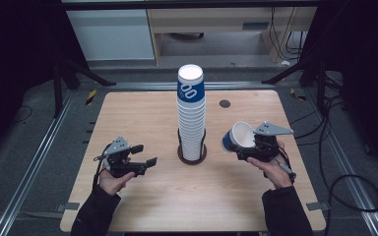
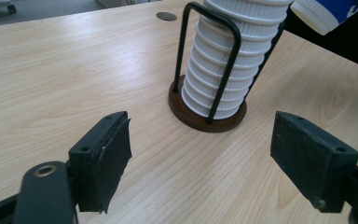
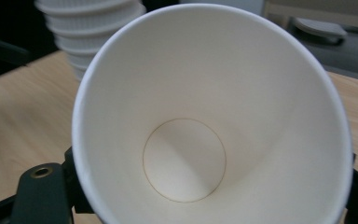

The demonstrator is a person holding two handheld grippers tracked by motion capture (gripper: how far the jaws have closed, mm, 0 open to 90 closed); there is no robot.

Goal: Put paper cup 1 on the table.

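Note:
A tall stack of white ribbed paper cups [image 1: 192, 113] stands in a black wire holder on a round brown base [image 1: 192, 157] at the table's middle; the top cup has a blue band. My left gripper [image 1: 144, 154] hovers left of the holder, open and empty, its jaws pointing at the stack's foot [image 2: 214, 93]. My right gripper [image 1: 248, 146], to the right of the stack, is shut on a single blue-and-white paper cup [image 1: 238, 136]. That cup is tipped on its side, its open mouth [image 3: 205, 130] facing the gripper's camera. The same cup's bottom edge [image 2: 326, 11] shows beyond the stack.
The wooden table [image 1: 142, 113] has a small dark round grommet [image 1: 225, 103] behind the stack. Metal rails and cables run along the floor on both sides. Bare tabletop lies in front of the holder, between the two hands.

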